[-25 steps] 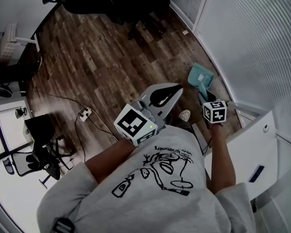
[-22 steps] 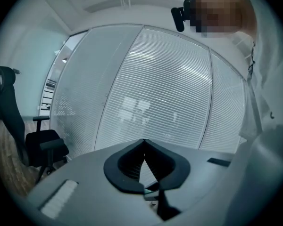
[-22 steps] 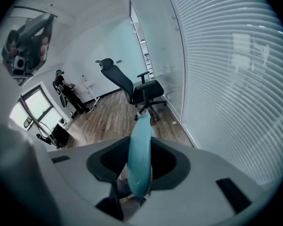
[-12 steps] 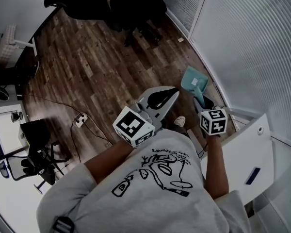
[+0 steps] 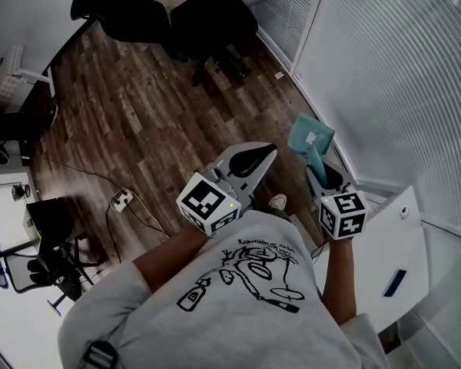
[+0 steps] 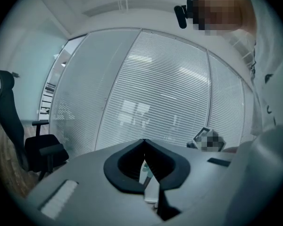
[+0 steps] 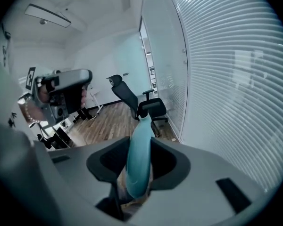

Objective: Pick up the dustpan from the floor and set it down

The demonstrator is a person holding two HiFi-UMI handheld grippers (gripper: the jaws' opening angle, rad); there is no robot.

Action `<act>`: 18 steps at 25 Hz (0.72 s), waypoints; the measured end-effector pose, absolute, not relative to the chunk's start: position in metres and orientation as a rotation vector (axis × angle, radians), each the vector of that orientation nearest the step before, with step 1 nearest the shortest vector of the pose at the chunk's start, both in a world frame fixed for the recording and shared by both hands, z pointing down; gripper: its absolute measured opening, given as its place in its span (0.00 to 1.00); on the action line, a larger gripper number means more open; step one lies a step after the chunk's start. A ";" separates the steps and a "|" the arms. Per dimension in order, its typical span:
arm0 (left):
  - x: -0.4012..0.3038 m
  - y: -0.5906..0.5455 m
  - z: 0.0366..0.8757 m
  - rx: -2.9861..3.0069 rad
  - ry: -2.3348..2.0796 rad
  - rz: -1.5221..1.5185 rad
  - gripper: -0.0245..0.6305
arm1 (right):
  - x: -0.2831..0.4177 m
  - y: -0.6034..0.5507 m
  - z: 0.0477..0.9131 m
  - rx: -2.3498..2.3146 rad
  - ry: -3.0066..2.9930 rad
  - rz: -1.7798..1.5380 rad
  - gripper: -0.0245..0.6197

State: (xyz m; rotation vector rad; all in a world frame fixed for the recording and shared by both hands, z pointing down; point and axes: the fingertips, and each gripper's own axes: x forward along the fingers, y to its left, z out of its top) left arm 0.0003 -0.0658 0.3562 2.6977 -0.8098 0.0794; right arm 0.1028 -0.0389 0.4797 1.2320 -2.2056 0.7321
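The teal dustpan (image 5: 310,138) hangs in the air above the wooden floor near the glass wall, its pan end away from me. My right gripper (image 5: 323,177) is shut on its handle, with its marker cube (image 5: 343,214) just behind. In the right gripper view the teal handle (image 7: 137,159) runs up between the jaws of the right gripper (image 7: 140,142), which press on it from both sides. My left gripper (image 5: 250,158) is held level at the middle, apart from the dustpan. Its jaws are shut with nothing between them, as the left gripper (image 6: 144,141) view shows.
Two black office chairs (image 5: 215,18) stand at the far end of the wooden floor (image 5: 138,106). A glass wall with blinds (image 5: 399,75) runs along the right. A white cabinet (image 5: 392,252) is at my right, and a power strip (image 5: 123,200) with a cable lies at left.
My right gripper has risen with the dustpan in it, lifting it well off the floor. The left gripper has hardly moved.
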 end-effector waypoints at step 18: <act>0.006 -0.066 0.344 2.725 -0.790 0.069 0.04 | 0.109 -0.029 0.385 1.284 -2.286 0.627 0.22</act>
